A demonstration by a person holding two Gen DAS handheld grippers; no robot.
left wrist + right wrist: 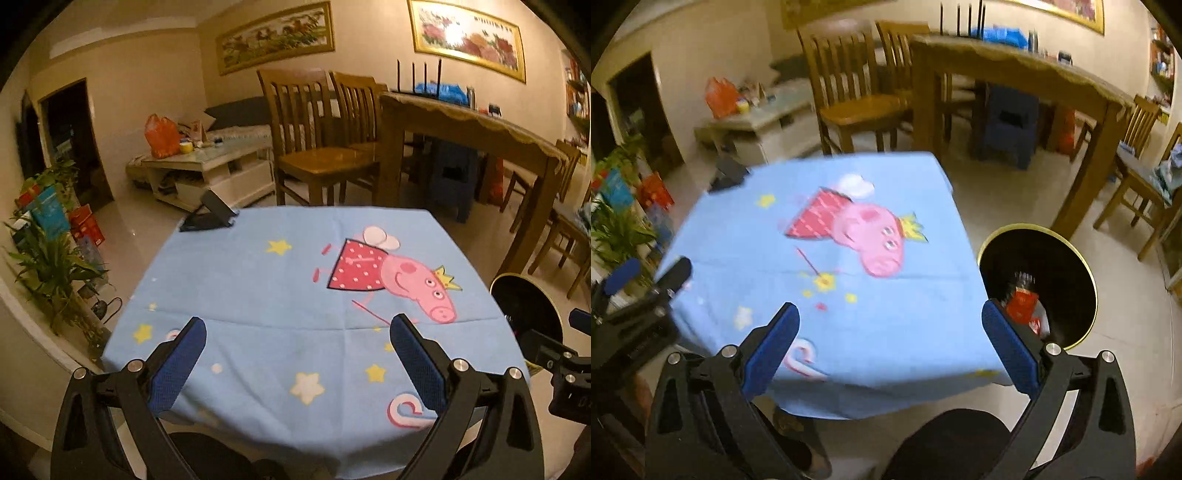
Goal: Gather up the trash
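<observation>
Both hand-held grippers, left hand-held gripper [297, 363] and right hand-held gripper [890, 349], gape empty above the bench [258, 295]; swinging sideways could topple the bin [1071, 236] beside the right one.

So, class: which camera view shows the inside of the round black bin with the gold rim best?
The right wrist view: the round black bin with the gold rim shows its whole opening, with red trash inside. The left wrist view catches only part of it, at the right edge.
</observation>
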